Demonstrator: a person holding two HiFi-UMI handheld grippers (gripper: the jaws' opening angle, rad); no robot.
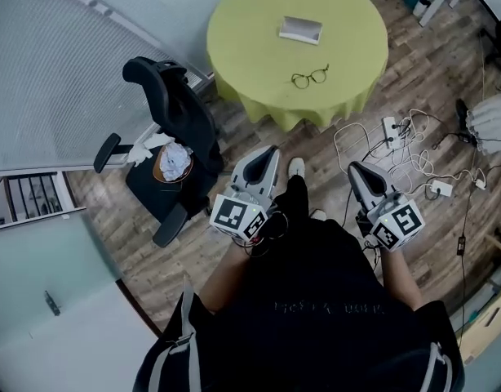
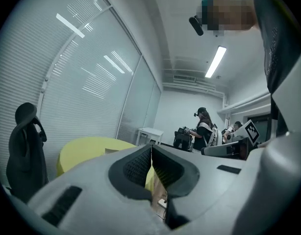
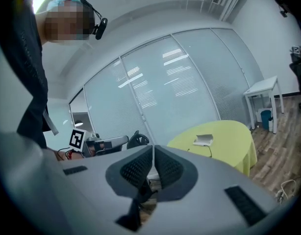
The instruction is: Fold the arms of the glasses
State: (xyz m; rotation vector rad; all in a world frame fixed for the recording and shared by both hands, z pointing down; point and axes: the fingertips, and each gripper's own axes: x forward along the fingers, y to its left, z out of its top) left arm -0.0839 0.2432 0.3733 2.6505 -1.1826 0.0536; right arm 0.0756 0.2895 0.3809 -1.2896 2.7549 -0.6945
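A pair of dark-framed glasses (image 1: pixel 309 77) lies with its arms spread on the round yellow-green table (image 1: pixel 250 39), near the table's front edge. My left gripper (image 1: pixel 265 158) and right gripper (image 1: pixel 356 173) are held close to my body, well short of the table, both pointing toward it. In the left gripper view the dark ribbed pads (image 2: pixel 163 168) meet with nothing between them. In the right gripper view the pads (image 3: pixel 167 169) are likewise together and empty. The table (image 3: pixel 224 141) shows ahead in the right gripper view.
A small white box (image 1: pixel 300 29) lies on the table behind the glasses. A black office chair (image 1: pixel 170 129) with a crumpled bag stands to the left. Power strips and white cables (image 1: pixel 397 145) trail on the wood floor to the right. Other people stand far back (image 2: pixel 205 129).
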